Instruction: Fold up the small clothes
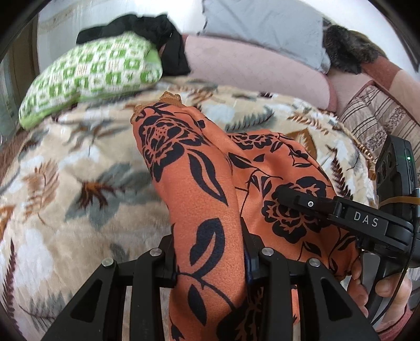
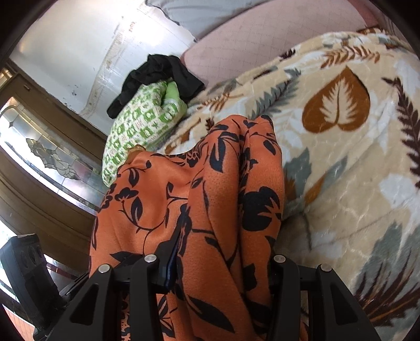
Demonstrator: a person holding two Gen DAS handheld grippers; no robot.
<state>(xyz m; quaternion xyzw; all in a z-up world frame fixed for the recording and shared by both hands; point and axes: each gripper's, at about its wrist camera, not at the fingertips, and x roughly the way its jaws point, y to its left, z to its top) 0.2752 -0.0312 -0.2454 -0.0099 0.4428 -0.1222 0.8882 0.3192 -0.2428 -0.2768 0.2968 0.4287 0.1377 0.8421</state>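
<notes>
An orange cloth with a black flower print (image 1: pixel 199 183) hangs bunched over the leaf-patterned blanket (image 1: pixel 65 183). My left gripper (image 1: pixel 210 265) is shut on a thick fold of it, which fills the space between the jaws. My right gripper (image 2: pixel 220 272) is shut on another part of the same cloth (image 2: pixel 210 199), lifted above the blanket (image 2: pixel 354 162). The right gripper also shows at the right of the left wrist view (image 1: pixel 288 196), its finger lying against the cloth. The fingertips of both grippers are hidden by fabric.
A green and white patterned bundle (image 1: pixel 89 76) with a black garment (image 1: pixel 157 31) on it lies at the far side of the bed. A pink bolster (image 1: pixel 252 68), a grey pillow (image 1: pixel 265 23) and a dark furry thing (image 1: pixel 346 47) lie behind. A glass door (image 2: pixel 39 152) is at the left.
</notes>
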